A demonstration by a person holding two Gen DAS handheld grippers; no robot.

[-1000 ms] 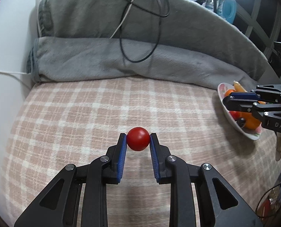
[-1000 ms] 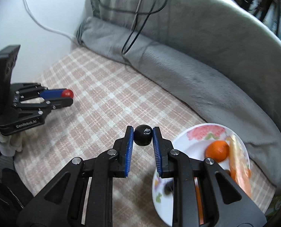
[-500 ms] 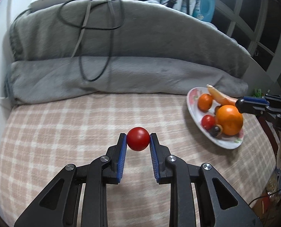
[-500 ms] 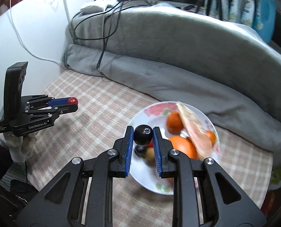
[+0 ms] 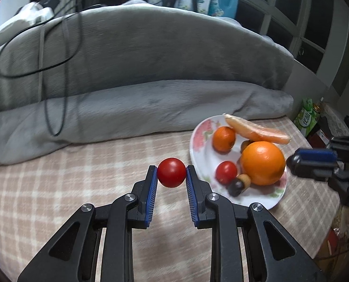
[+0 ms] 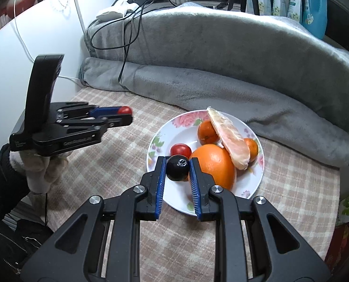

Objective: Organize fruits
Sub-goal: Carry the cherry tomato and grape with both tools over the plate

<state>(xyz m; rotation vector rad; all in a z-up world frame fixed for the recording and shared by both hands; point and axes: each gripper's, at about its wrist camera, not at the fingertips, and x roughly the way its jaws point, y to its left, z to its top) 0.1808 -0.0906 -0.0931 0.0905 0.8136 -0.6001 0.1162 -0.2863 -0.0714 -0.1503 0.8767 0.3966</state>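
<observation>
Nearest, the right gripper (image 6: 177, 168) is pinching a small glossy black round fruit (image 6: 178, 167) between its blue pads, now carried in over the near rim of the white floral plate (image 6: 174, 199) rather than beside it. The left gripper (image 5: 171, 173) is clamping a smooth red cherry tomato (image 5: 171, 172), having closed in to just beside the plate. Both releases appear imminent. Farther on, the plate is holding a large orange (image 6: 213, 164), tangerines and a peeled segment.
</observation>
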